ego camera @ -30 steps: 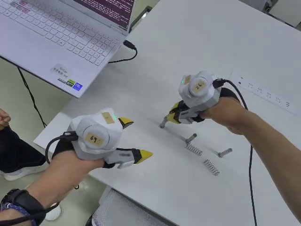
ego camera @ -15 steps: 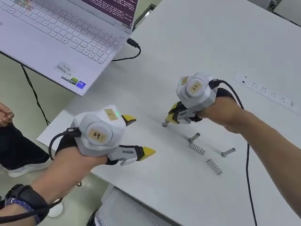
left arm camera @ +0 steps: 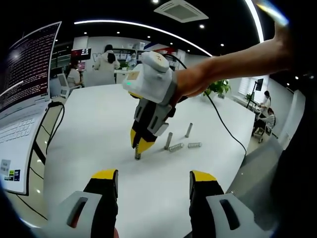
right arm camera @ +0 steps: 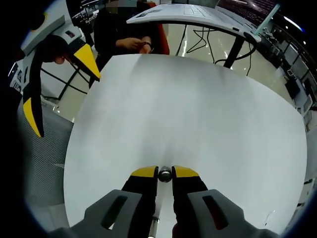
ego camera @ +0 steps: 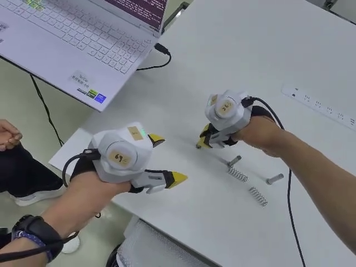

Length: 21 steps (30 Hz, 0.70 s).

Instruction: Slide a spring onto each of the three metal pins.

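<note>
My right gripper [ego camera: 203, 139] is shut on a metal pin [ego camera: 198, 145], held roughly upright with its lower end at the white table [ego camera: 245, 50]. The pin's round head [right arm camera: 165, 173] sits between the right gripper's [right arm camera: 165, 172] yellow tips. Just right of it lie two loose pins [ego camera: 233, 161] [ego camera: 274, 179] and two springs [ego camera: 237, 174] [ego camera: 257, 196]. My left gripper [ego camera: 167, 159] hovers open over the table's near edge, nothing between its jaws. The left gripper view looks past my left gripper [left arm camera: 153, 178] at the right gripper [left arm camera: 141, 143], the held pin [left arm camera: 137, 155], the loose pins [left arm camera: 168, 140] and a spring [left arm camera: 176, 147].
An open laptop [ego camera: 72, 33] stands at the far left with its cable [ego camera: 153, 60] running onto the table. A white power strip [ego camera: 322, 105] lies at the right. The table's near edge [ego camera: 183, 236] is close below the left gripper. A seated person [right arm camera: 124, 34] is beyond the table.
The head view has shifted a little. My right gripper keeps its hold on the pin in about the same spot. The left gripper stays open and has hardly moved.
</note>
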{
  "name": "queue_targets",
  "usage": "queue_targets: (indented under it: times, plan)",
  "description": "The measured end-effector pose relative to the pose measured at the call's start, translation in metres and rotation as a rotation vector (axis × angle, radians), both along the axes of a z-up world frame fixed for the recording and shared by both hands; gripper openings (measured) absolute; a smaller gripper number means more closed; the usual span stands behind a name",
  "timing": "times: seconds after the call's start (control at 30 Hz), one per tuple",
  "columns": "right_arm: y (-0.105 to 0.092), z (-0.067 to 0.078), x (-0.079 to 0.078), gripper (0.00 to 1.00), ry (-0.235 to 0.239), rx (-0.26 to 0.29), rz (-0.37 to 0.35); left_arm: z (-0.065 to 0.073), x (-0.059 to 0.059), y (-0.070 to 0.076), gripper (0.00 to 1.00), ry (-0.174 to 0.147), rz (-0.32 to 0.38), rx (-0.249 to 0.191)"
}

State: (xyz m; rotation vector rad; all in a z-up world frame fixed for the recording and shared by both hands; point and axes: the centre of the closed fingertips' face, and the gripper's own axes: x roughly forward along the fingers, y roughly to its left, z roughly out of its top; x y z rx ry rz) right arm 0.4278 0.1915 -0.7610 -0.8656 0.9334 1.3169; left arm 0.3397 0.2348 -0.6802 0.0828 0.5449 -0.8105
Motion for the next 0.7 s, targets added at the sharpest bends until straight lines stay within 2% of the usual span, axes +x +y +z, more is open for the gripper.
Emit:
queue_targets:
  times: [0.5, 0.7]
  plan:
    - [-0.009, 0.028, 0.008, 0.26, -0.040, 0.042, -0.047, 0.001, -0.003, -0.002, 0.54, 0.002, -0.008, 0.012]
    - [-0.011, 0.041, 0.006, 0.27, -0.059, 0.067, -0.063, 0.003, -0.007, -0.001, 0.54, -0.001, -0.009, 0.017]
